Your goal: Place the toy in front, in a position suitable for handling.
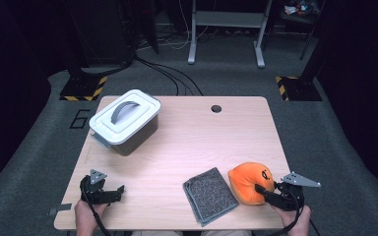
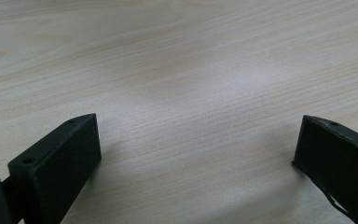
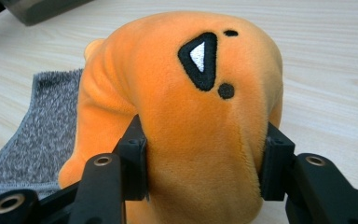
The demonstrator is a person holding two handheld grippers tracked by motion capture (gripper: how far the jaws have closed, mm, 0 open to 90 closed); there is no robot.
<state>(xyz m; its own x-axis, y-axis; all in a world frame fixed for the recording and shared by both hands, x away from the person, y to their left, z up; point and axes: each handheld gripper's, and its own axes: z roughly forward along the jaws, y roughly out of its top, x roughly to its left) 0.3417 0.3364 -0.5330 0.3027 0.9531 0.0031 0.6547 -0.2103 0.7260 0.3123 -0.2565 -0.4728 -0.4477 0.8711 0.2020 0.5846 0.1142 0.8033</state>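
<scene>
At the near edge of the desk (image 1: 177, 142), right side: right hand-held gripper (image 1: 263, 189) is clamped on the orange plush (image 1: 248, 182). Right gripper view shows the jaws about half open, with the pads (image 3: 135, 158) pressed into the plush's (image 3: 191, 116) sides and the fabric bulging between them. No earlier frame to compare, so only the grip itself counts here. The plush sits on the desk near the right front corner, with its black-and-white embroidered mark (image 3: 200, 58) facing up toward the camera. The person's right hand (image 1: 300, 219) holds the gripper from the bottom edge.

Just left of the plush: folded grey cloth (image 1: 210, 195), flat on the desk, its edge right next to the plush; contact between them is unclear.

Near left: left hand-held gripper (image 1: 112, 192) rests low over the desk, with the left hand (image 1: 86, 216) behind it. Left gripper view shows the jaws wide apart and nothing between them, just bare desk (image 2: 191, 93).

Mid-desk, far left: grey lidded box (image 1: 124, 122), lid on, handle lying flat on top, set at an angle to the desk edge, well apart from both grippers.

Far edge of the desk: round cable hole (image 1: 216, 108). Beyond that: carpet floor (image 1: 226, 78), cables (image 1: 172, 76), a white frame's legs (image 1: 226, 34).
</scene>
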